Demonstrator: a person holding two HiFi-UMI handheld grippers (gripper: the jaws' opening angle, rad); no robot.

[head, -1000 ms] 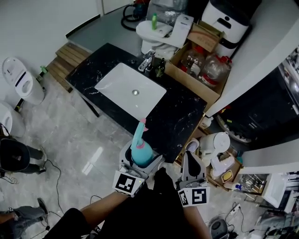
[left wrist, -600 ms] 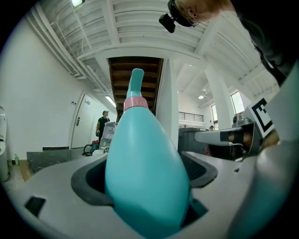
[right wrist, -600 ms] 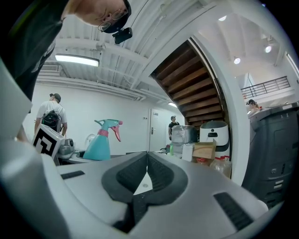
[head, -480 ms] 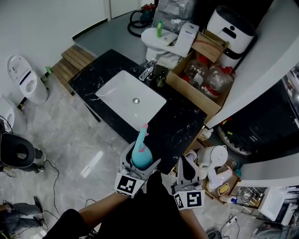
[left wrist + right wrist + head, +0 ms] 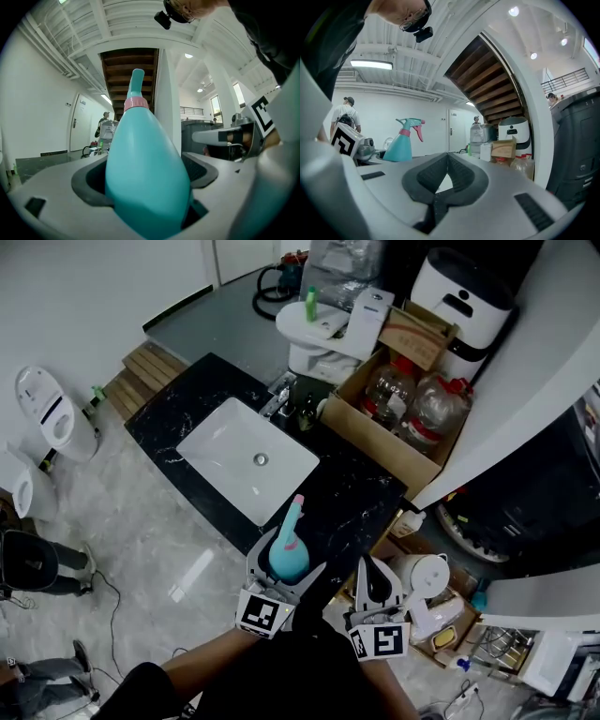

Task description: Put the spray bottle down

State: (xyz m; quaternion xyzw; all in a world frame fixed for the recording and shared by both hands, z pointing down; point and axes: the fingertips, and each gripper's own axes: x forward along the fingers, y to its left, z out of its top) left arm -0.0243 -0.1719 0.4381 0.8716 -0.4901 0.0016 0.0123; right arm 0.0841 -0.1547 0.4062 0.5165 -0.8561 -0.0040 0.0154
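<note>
A teal spray bottle [image 5: 287,549] with a pink collar and trigger stands upright between the jaws of my left gripper [image 5: 284,563], which is shut on its body. In the left gripper view the bottle [image 5: 145,173] fills the middle, nozzle pointing up. It hangs over the near edge of a black marble counter [image 5: 352,493]. My right gripper [image 5: 372,579] is just to the right, jaws shut with nothing between them [image 5: 447,171]. From the right gripper view the bottle [image 5: 405,138] shows at the left.
A white basin [image 5: 246,458] is set in the counter, with a faucet [image 5: 278,399] behind it. A cardboard box [image 5: 394,427] with plastic bottles stands at the counter's far right. A white kettle [image 5: 420,577] and clutter lie on the floor at right.
Both grippers and the bottle have shifted slightly toward the counter; the bottle now overlaps the counter's near edge. The grip on it is unchanged.
</note>
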